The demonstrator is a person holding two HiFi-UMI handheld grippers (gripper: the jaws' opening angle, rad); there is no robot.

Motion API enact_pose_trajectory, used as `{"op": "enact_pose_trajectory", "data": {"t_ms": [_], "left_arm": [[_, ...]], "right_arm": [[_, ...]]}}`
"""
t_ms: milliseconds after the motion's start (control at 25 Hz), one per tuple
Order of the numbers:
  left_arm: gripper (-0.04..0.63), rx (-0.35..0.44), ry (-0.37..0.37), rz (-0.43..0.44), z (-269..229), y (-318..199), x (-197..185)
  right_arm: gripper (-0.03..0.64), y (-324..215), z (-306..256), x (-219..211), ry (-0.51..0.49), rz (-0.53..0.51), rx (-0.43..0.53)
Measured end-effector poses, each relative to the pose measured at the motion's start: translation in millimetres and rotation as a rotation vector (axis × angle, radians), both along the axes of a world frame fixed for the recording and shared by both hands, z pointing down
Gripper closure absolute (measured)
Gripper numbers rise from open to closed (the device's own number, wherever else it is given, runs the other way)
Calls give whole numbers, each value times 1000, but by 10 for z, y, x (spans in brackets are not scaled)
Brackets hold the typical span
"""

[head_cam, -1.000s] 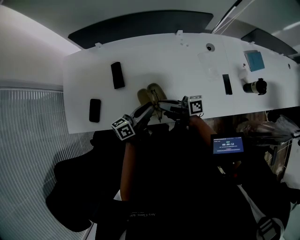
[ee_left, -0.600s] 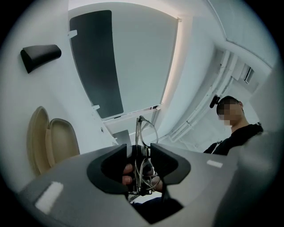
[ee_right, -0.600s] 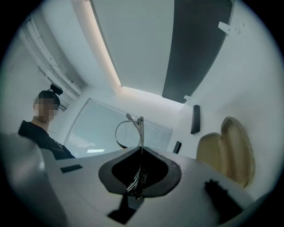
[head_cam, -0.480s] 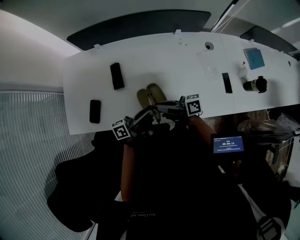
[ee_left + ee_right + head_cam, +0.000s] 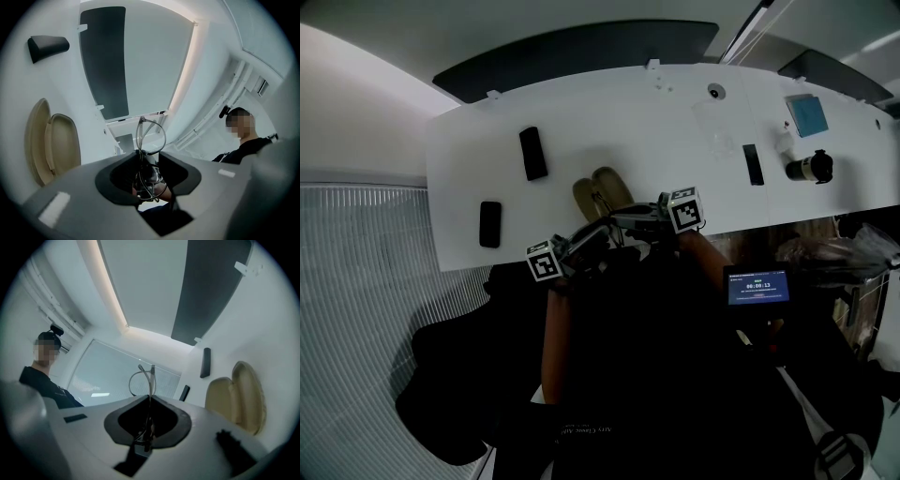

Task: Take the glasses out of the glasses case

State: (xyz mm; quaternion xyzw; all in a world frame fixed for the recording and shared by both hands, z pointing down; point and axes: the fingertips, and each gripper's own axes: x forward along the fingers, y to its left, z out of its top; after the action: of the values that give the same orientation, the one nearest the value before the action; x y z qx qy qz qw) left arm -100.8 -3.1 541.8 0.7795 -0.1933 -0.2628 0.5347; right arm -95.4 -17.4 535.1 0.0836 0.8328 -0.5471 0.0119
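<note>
Right gripper view: thin wire glasses (image 5: 149,380) tight in right gripper (image 5: 150,397) and left gripper (image 5: 149,152) jaws; beige oval case (image 5: 225,401) open.

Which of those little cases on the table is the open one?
The beige case: its two halves lie spread apart. The far black case and the near black case, both left of it, look shut.

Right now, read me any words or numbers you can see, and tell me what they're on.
"00:00:13" on the small blue screen; its other lines are too small to read.
Print on the dark shirt: too blurred to read.
Marker cubes: black-and-white patterns only, no words.
</note>
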Motion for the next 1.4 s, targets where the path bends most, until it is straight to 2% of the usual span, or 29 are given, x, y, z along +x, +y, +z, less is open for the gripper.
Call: {"op": "enact_pose_trajectory", "data": {"t_ms": [80, 200, 320, 400, 440, 480, 520, 640, 680, 720, 840, 1000, 1120, 1160, 1240, 1400], "left_arm": [[451, -2, 0, -8, -6, -3, -3], [466, -2, -11, -34, -28, -18, -21], [471, -4, -42, -62, -34, -37, -45], [472, -10, -88, -78, -20, -54, -63], [472, -17, -142, -78, 17, -61, -60], [474, -25, -231, -68, 88, -64, -46], [474, -29, -360, -47, 189, -59, -26], [476, 13, -824, 52, 489, -33, 24], [476, 48, -926, 72, 522, -43, 49], [476, 81, -984, 74, 508, -68, 83], [476, 133, -1054, 34, 412, -138, 167], [477, 176, -1159, 61, 485, -114, 230], [477, 197, -1207, 82, 527, -83, 273], [477, 200, -1210, 87, 536, -71, 276], [476, 195, -1199, 104, 568, -29, 263], [463, 183, -1151, 82, 606, -10, 248]], "right_arm": [[595, 3, 1, 7, 6, 4, 6], [594, 7, 5, 18, 30, 23, 72], [535, 18, 61, 70, 54, 25, 131], [526, -18, 56, 117, 71, 44, 134], [522, -65, 49, 155, 86, 69, 138], [522, -123, 38, 198, 106, 100, 148], [522, -180, 17, 237, 127, 130, 163], [522, -266, -53, 265, 182, 155, 204], [523, -271, -50, 254, 208, 148, 217], [523, -275, -18, 250, 246, 143, 234], [522, -250, 174, 289, 366, 135, 268], [523, -221, 179, 297, 328, 153, 213], [538, -230, 191, 304, 342, 144, 231], [588, -223, 211, 309, 357, 133, 250], [595, -180, 240, 296, 364, 112, 259], [603, -159, 279, 300, 344, 132, 186]]}}
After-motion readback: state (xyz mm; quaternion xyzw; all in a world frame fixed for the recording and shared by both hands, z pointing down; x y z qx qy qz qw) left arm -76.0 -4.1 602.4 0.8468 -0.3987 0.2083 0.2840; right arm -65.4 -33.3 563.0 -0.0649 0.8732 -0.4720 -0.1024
